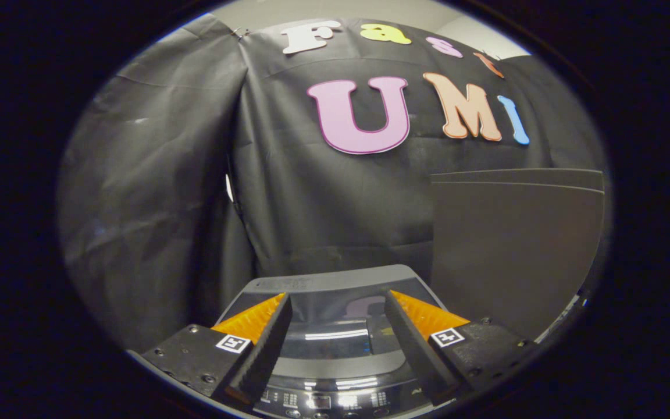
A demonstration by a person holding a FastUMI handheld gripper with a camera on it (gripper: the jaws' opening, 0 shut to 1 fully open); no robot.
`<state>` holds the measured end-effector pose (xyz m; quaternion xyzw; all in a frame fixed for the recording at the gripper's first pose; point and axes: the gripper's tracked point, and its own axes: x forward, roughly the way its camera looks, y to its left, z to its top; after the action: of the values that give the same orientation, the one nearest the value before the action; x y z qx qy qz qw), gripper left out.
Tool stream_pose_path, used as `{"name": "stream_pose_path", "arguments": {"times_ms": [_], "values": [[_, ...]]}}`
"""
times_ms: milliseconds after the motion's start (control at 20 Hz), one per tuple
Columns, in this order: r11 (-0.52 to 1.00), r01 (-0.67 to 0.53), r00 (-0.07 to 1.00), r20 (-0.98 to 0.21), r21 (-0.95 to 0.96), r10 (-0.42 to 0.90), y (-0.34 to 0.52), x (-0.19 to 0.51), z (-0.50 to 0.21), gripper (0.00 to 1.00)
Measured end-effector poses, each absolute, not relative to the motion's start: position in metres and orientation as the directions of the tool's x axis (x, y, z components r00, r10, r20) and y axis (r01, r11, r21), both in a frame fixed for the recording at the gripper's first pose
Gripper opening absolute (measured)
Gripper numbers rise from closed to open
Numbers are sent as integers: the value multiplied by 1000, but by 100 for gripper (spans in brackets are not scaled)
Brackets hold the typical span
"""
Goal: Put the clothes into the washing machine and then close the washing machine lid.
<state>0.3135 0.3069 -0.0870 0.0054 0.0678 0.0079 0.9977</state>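
Two things matter most from where I stand: the big black cloth wall (323,203) hung behind everything, and the washing machine (335,349) sitting low in front of it. The cloth hangs in loose folds and closes the booth off, which is presumably why nothing else distracts behind the machine. To the right of the machine stands a plain dark panel (515,250), upright and flat, near the machine's side; I cannot tell what it belongs to.

The washing machine is a top-loader, and its lid (335,302) appears to lie flat and shut, with a glossy window catching reflections and a grey rim at the back. Nearer to the person, a strip of buttons and lights, the control panel (329,401), runs along the front edge.

The tool (335,302) hovers just above the lid, its two fingers spread well apart with nothing between them, aimed along the lid toward the cloth. Holding it apart and empty over the lid suits a task that, by my reckoning, is either just starting or just finished; no clothes appear anywhere, so I cannot say whether they are already inside the drum. If they are not, the lid must be lifted first.
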Motion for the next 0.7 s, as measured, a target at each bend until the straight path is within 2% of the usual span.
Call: {"name": "stream_pose_path", "arguments": {"times_ms": [500, 700], "values": [[992, -129, 990, -58, 15, 130, 313, 212, -11, 97], [993, -112, 990, -80, 30, 114, 294, 181, -8, 97]]}}
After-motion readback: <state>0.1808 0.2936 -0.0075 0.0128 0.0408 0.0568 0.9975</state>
